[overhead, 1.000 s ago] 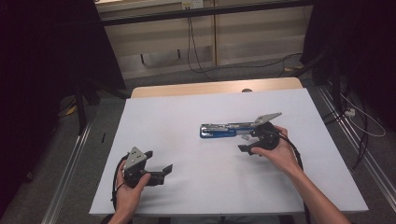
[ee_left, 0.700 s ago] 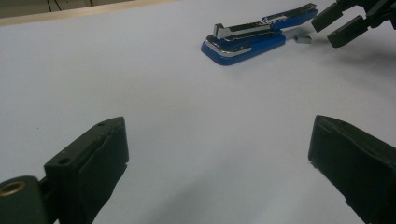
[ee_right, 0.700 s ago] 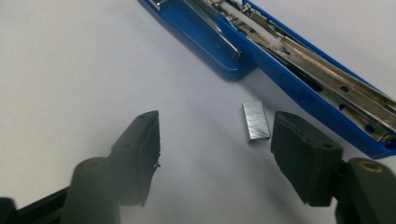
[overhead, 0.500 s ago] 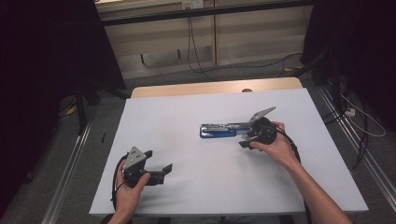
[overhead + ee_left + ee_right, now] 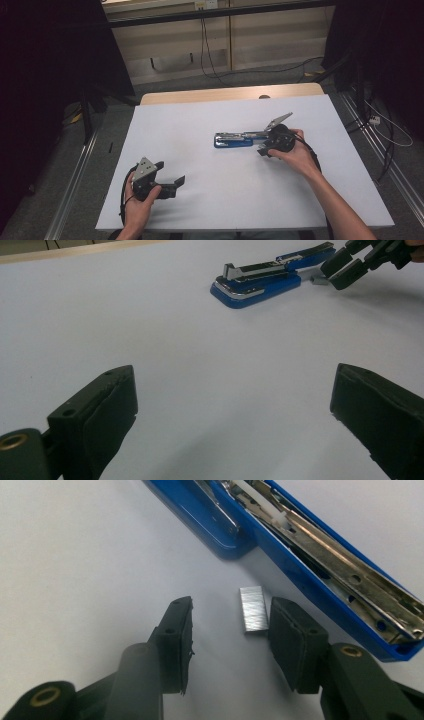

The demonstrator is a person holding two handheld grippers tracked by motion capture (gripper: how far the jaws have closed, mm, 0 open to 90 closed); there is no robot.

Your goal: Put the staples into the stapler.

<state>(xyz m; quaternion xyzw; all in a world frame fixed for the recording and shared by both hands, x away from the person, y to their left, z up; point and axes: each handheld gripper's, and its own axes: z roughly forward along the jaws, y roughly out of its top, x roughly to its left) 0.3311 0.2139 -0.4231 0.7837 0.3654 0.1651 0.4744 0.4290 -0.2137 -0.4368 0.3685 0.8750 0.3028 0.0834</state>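
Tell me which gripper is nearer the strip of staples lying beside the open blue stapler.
Right. The right gripper is down at the staple strip, jaws open, one jaw right beside it. The left gripper sits open near the table's front left, far from the stapler.

No legible text, labels or nos. anywhere, incl. stapler [image 5: 234, 140].
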